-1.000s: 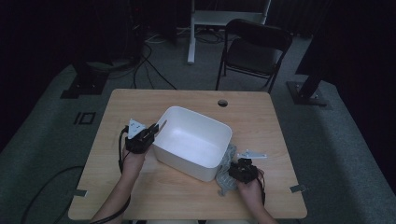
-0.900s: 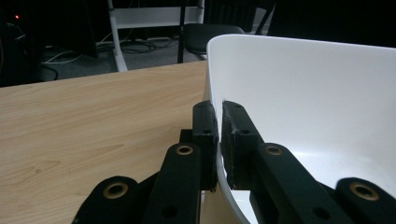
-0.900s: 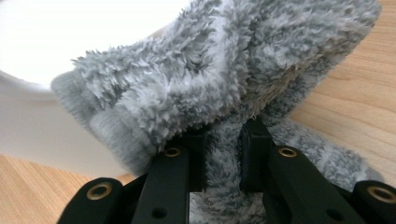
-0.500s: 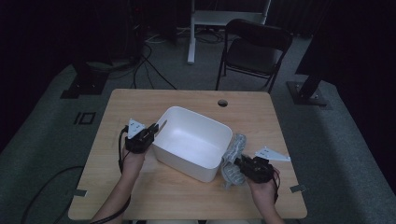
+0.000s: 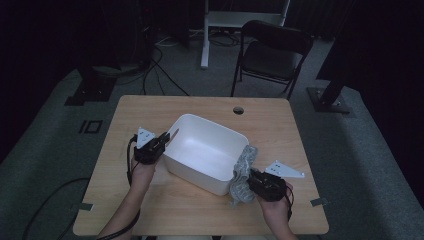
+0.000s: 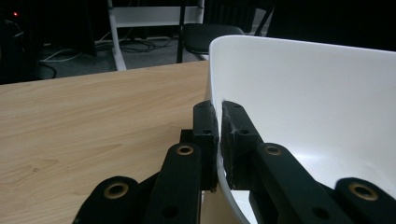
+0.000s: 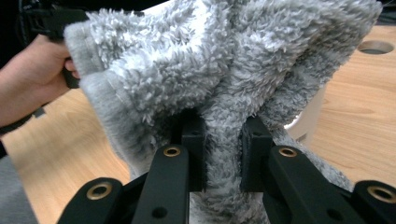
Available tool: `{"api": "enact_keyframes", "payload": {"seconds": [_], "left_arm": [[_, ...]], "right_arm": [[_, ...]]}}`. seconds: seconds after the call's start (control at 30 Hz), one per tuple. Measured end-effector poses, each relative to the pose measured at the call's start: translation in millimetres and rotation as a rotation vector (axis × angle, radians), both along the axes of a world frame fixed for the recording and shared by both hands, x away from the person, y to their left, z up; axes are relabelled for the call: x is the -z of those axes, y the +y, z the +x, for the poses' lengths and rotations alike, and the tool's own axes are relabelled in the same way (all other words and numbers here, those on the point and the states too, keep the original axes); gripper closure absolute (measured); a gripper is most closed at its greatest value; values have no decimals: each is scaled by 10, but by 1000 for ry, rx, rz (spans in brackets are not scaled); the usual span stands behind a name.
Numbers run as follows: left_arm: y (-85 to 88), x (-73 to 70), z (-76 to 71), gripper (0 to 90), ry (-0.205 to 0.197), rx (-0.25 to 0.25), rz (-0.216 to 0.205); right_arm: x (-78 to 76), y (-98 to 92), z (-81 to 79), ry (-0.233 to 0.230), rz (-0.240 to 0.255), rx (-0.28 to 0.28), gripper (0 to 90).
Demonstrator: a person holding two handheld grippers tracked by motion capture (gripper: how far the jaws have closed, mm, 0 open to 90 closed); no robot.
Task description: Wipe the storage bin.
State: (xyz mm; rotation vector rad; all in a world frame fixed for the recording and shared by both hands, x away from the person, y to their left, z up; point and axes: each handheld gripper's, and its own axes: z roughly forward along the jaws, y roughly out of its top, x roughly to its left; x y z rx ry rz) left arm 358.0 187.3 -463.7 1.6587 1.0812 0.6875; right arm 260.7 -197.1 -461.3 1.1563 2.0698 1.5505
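Sitting slightly turned on the wooden table (image 5: 200, 105), a white tub (image 5: 207, 150) lies between the person's two hands. From the high view the left gripper (image 5: 162, 142) meets the tub's left rim, but how its jaws stand is hard to read there. The left gripper view settles it: the two black jaws are pinched together on the thin white wall of the tub (image 6: 299, 93), one jaw outside and one inside, with bare table (image 6: 93, 116) stretching away beside it.

At the tub's right side, the high view shows a grey fluffy cloth (image 5: 242, 172) hanging against the tub's outer wall down to the table, with the right gripper (image 5: 252, 180) touching its lower part. The right gripper view shows the grip itself: the jaws stand narrow with a fold of the cloth (image 7: 224, 79) squeezed between them, the rest bunched above and around them. That view also shows the other hand (image 7: 32, 84) beyond the cloth, and a round hole in the table (image 7: 376, 46). A black chair (image 5: 272, 55) stands past the table's far edge
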Motion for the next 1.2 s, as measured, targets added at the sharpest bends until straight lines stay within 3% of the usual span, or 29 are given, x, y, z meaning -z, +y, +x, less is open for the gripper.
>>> {"api": "enact_keyframes", "payload": {"seconds": [0.1,0.33,0.53,0.67,0.9,1.0,1.1,1.2], "left_arm": [[-3,0,-5,847,1,-3,1],[-3,1,-6,847,1,-2,-3],[-5,1,-7,846,-1,-11,0],[-1,1,-5,845,-2,-16,2],[-3,2,-3,844,-2,-30,-1],[-1,3,-4,844,-1,-29,-3],[0,5,-5,842,-3,-31,-4],[-7,4,-9,841,-7,-43,3]], "right_arm": [[42,16,-18,-3,-1,8,765],[190,73,-19,9,-57,11,765],[327,89,88,46,-102,31,765],[438,85,202,91,-85,45,765],[494,82,320,101,-101,71,766],[640,100,409,175,-130,76,765],[757,66,501,248,-110,65,764],[759,62,502,255,-110,68,763]]}}
